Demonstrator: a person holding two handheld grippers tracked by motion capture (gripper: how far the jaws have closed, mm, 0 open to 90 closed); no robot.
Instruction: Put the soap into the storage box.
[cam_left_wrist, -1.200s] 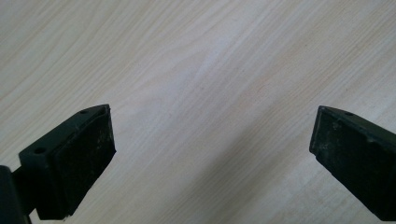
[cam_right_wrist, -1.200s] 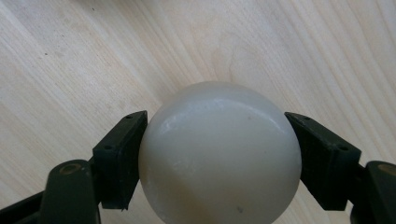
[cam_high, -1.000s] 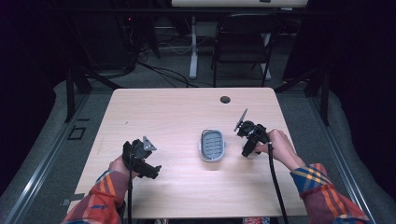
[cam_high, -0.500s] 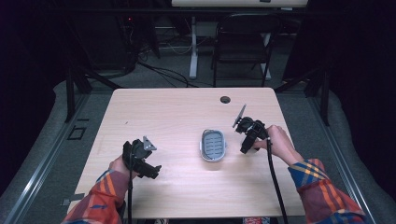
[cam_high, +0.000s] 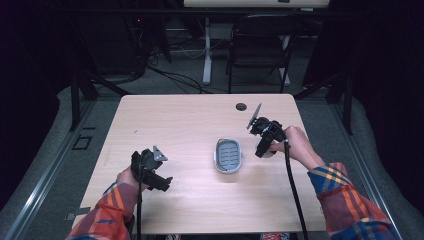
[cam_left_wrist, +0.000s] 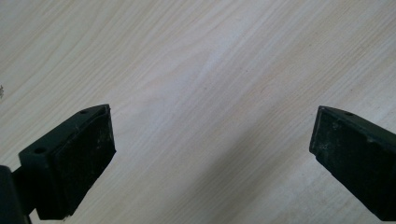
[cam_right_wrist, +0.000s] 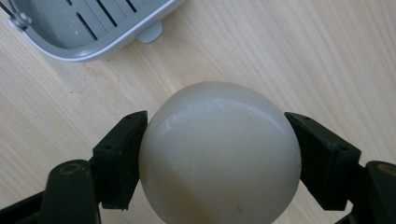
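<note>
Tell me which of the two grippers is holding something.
The right gripper, beside the grey soap dish: its jaws clamp a cream-white rounded soap. The left gripper stands open over bare table.

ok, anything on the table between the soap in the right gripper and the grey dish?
Nothing visible. The right gripper is shut on the pale soap, and bare wooden table lies between it and the empty grey soap dish just to its left in the high view.
</note>
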